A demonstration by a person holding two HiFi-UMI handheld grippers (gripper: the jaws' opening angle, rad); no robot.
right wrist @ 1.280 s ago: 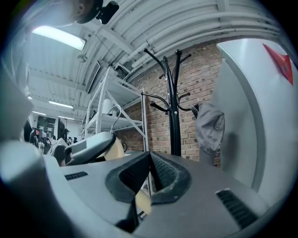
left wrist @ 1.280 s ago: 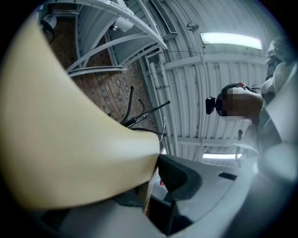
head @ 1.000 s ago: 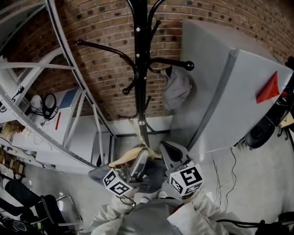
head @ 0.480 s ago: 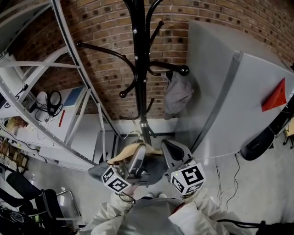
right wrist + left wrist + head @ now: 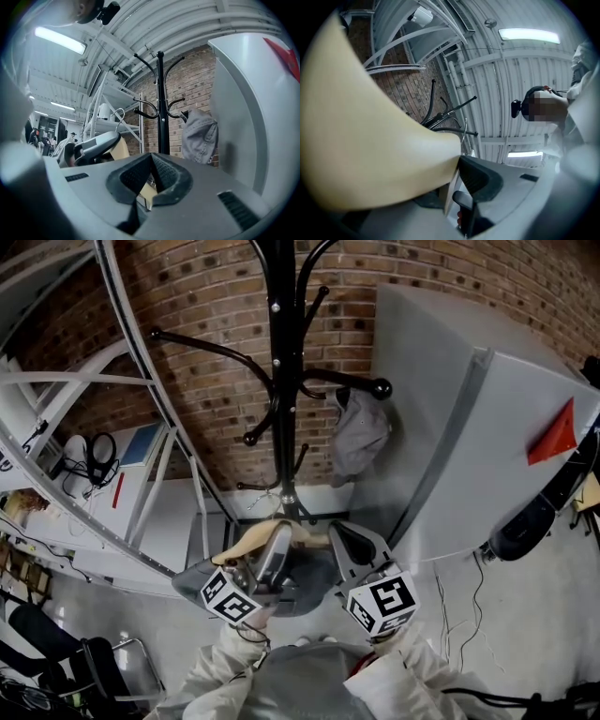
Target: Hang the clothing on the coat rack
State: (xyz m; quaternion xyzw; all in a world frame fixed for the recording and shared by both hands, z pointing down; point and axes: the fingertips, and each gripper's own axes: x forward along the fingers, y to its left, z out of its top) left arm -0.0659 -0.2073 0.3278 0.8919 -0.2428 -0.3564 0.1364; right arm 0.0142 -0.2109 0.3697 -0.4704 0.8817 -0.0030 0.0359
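Note:
The black coat rack [image 5: 281, 381] stands against the brick wall, with a grey garment [image 5: 359, 432] hung on its right hook. Below it, both grippers hold a cream wooden hanger [image 5: 253, 542] that carries a dark grey garment [image 5: 302, 585]. My left gripper [image 5: 272, 554] is shut on the hanger's left part. In the left gripper view the hanger [image 5: 361, 140] fills the left side, pressed against the dark pad [image 5: 480, 176]. My right gripper [image 5: 151, 161] is shut on the hanger's right part, with cream wood [image 5: 147, 193] showing between its pads. The rack [image 5: 161, 108] and the hung garment [image 5: 200, 136] lie ahead.
A tall grey cabinet [image 5: 487, 427] with a red triangle [image 5: 555, 432] stands right of the rack. White metal shelving [image 5: 94, 474] with headphones [image 5: 98, 451] fills the left. Cables [image 5: 450, 587] lie on the floor at the right, and a black chair [image 5: 56, 652] is at the lower left.
Both grippers and the hanger stay in nearly the same place. The left gripper has shifted slightly up and left. Both grips are unchanged.

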